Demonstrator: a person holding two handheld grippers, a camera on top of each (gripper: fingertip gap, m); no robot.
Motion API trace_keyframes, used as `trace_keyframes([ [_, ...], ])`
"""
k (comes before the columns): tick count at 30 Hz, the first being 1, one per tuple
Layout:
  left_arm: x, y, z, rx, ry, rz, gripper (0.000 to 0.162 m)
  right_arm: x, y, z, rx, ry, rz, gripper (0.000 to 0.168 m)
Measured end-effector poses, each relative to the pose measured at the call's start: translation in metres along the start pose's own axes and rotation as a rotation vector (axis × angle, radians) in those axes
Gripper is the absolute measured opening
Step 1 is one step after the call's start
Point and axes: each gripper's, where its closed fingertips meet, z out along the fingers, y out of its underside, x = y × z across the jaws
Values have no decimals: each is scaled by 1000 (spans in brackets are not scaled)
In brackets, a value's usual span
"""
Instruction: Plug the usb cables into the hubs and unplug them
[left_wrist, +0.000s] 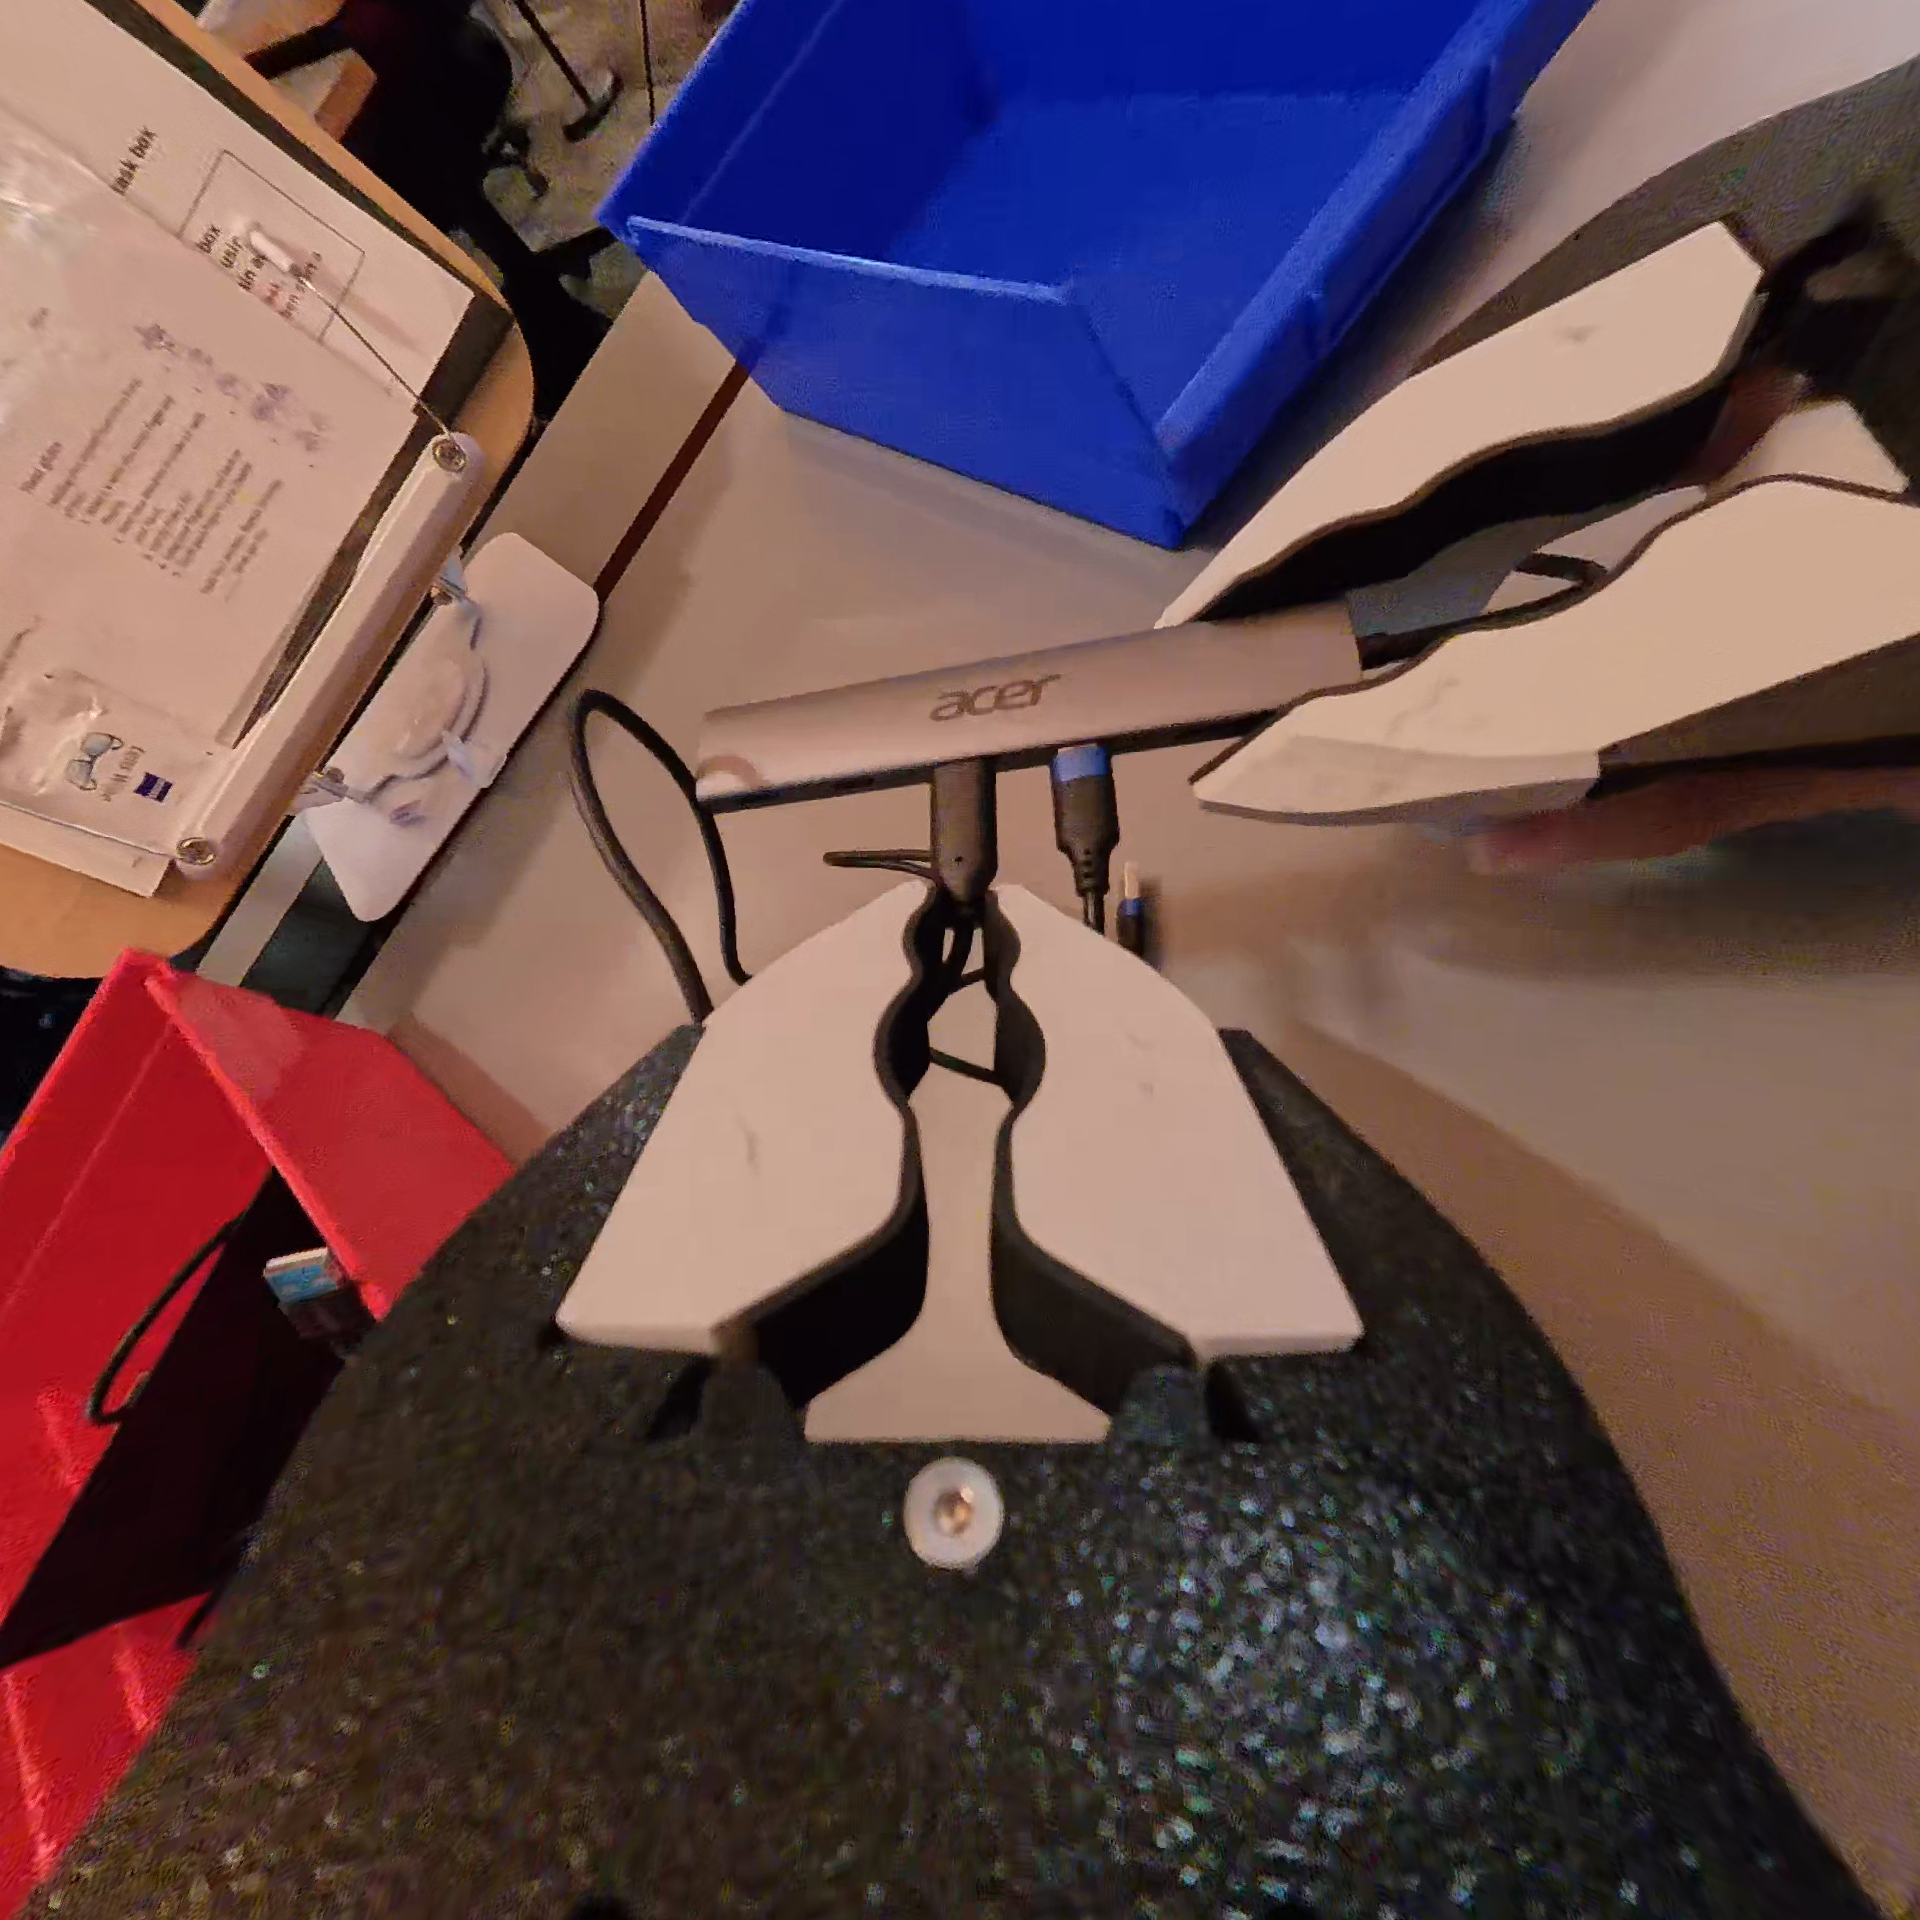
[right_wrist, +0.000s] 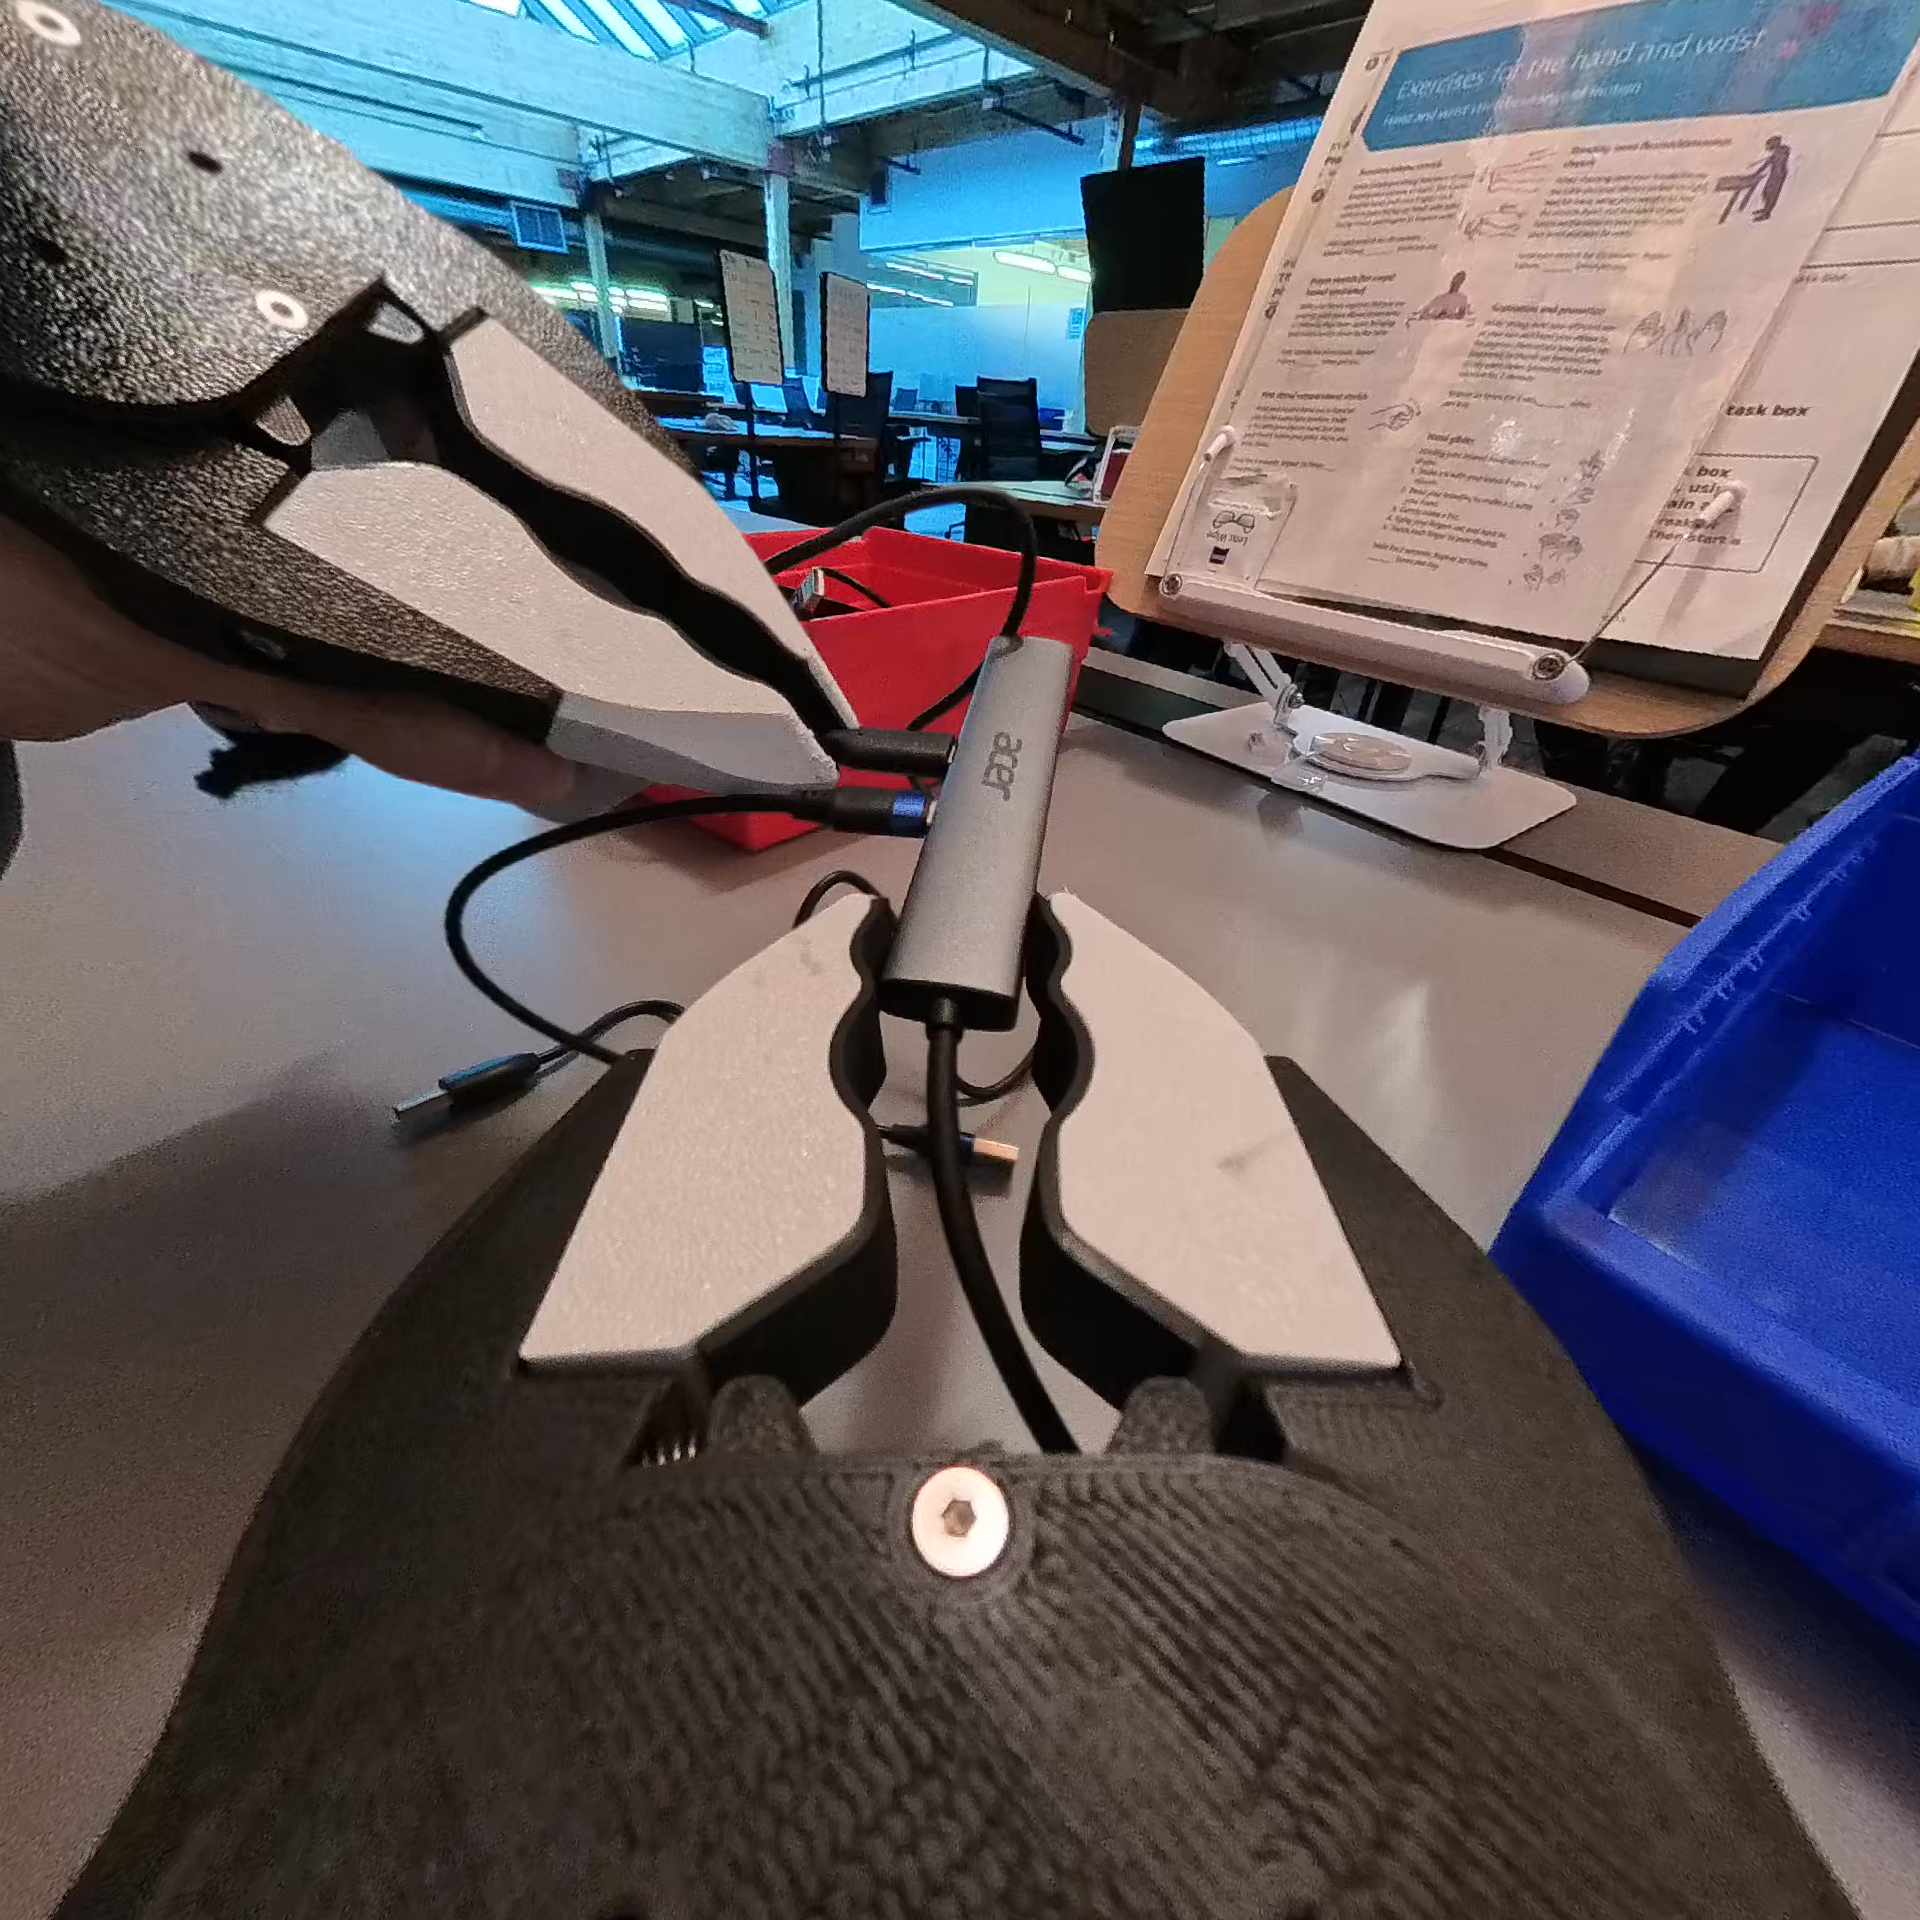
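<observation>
A grey USB hub (left_wrist: 831, 727) is held off the table. My right gripper (right_wrist: 961, 914) is shut on its cable end and enters the left wrist view (left_wrist: 1179, 707) from the right. My left gripper (left_wrist: 961, 899) is shut on a black USB plug (left_wrist: 961, 816) seated in the hub's side; it also shows in the right wrist view (right_wrist: 836, 748). A second plug with a blue collar (left_wrist: 1081, 800) sits in the port beside it. The hub (right_wrist: 1013, 769), black plug (right_wrist: 894, 748) and blue-collared plug (right_wrist: 883, 808) all show in the right wrist view.
Loose cable ends lie on the grey table (right_wrist: 260, 935): a black plug (right_wrist: 457, 1091) and a blue-tipped one (right_wrist: 987, 1148). A red bin (right_wrist: 935, 634) holding cables stands behind, a blue bin (right_wrist: 1766, 1195) at the right, and a document stand (right_wrist: 1507, 416) at the back. My hands' fingertips stand some 5 cm from each other.
</observation>
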Motion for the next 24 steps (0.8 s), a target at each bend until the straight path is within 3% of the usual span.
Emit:
trace_keyframes([
  [3, 4, -2, -4, 94, 67, -84, 7, 0, -2, -2, 21, 3, -3, 25],
  [5, 0, -9, -18, 212, 90, -181, 21, 4, -1, -5, 12, 8, 0, 24],
  [9, -41, 1, -58, 432, -4, -385, 27, 22, -19, -20, 24, 48, -44, 24],
  [11, -56, 33, -61, 411, -58, -423, 27, 29, -37, -31, 59, 55, -48, 24],
  [15, -47, 107, -41, 215, -3, -479, 42, 40, -73, -50, 108, 90, -101, 24],
  [19, -40, 119, -42, 278, 41, -530, 43, 60, -120, -69, 136, 171, -189, 24],
  [24, -31, 124, -40, 275, 62, -513, 45, 94, -213, -92, 199, 207, -285, 24],
])
